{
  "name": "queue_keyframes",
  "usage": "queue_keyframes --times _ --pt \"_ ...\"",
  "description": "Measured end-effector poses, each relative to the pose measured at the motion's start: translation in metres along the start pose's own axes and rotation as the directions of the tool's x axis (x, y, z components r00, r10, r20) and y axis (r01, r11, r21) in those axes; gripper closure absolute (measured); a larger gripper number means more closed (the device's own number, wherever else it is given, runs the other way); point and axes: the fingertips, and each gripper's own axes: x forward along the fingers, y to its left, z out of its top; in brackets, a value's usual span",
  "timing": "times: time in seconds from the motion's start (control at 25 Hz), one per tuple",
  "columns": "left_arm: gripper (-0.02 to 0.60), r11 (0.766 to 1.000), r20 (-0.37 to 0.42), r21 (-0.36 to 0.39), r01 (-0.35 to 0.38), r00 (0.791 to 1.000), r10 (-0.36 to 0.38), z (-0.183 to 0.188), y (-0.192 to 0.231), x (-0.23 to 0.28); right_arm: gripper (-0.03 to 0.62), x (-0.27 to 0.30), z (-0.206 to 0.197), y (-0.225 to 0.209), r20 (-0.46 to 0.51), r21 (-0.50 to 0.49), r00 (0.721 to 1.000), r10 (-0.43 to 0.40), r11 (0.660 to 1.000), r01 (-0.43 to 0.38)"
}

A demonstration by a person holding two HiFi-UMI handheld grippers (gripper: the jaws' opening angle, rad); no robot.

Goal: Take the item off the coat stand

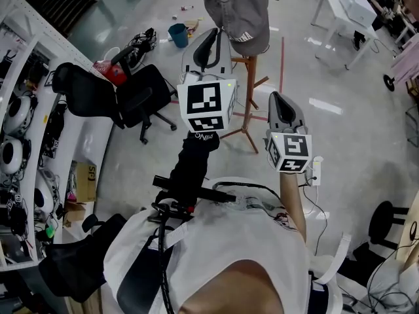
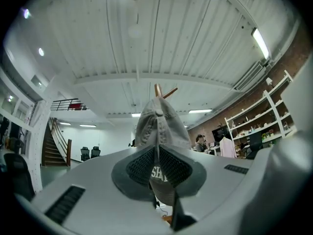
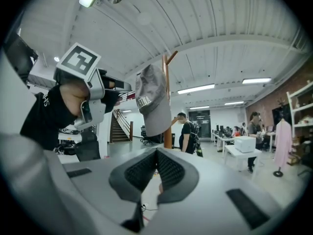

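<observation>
A grey baseball cap [image 1: 236, 5] hangs atop the wooden coat stand [image 1: 251, 93]. The left tool [image 1: 209, 44], jaws together, sits just beside the cap's back strap. The right tool [image 1: 281, 104], jaws together and empty, is near the stand's post.

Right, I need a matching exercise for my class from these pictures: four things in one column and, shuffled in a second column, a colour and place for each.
Column one
1 cap
2 bucket
3 office chair
4 table

Column two
A white, far right of the room
B blue-green, on the floor
C grey, hanging on the coat stand
D black, left of the stand

Pairs: 1-C, 2-B, 3-D, 4-A
</observation>
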Motion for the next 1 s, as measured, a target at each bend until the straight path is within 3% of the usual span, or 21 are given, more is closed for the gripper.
queue_keyframes --times 0.16,0.32,0.48,0.72,0.96,1.0 --pt "0.496 0.999 0.025 0.007 -0.034 0.999 0.033 0.016 0.006 0.007 0.589 -0.001 0.002 -0.005 0.001 -0.006 1.000 -0.001 1.000 0.001" --pt "0.432 1.000 0.040 0.011 -0.017 0.999 0.016 0.025 0.001 0.012 0.589 -0.003 0.001 -0.008 -0.002 -0.008 1.000 -0.006 1.000 0.006" --pt "0.420 1.000 0.047 0.025 0.004 0.999 -0.006 0.027 -0.009 0.021 0.589 -0.002 -0.001 -0.014 -0.009 -0.005 1.000 -0.014 1.000 0.014" --pt "0.419 0.992 0.025 0.112 -0.049 0.999 0.046 0.020 -0.009 0.040 0.589 -0.006 -0.008 -0.021 -0.018 0.002 0.999 -0.028 1.000 0.028" --pt "0.423 0.992 0.020 0.089 -0.092 0.996 0.090 0.014 0.001 0.051 0.589 -0.011 -0.013 -0.030 -0.031 0.006 0.998 -0.055 0.998 0.056" --pt "0.447 0.992 0.023 0.085 -0.096 0.995 0.094 0.014 0.002 0.053 0.589 -0.011 -0.014 -0.032 -0.032 0.007 0.998 -0.061 0.998 0.061"
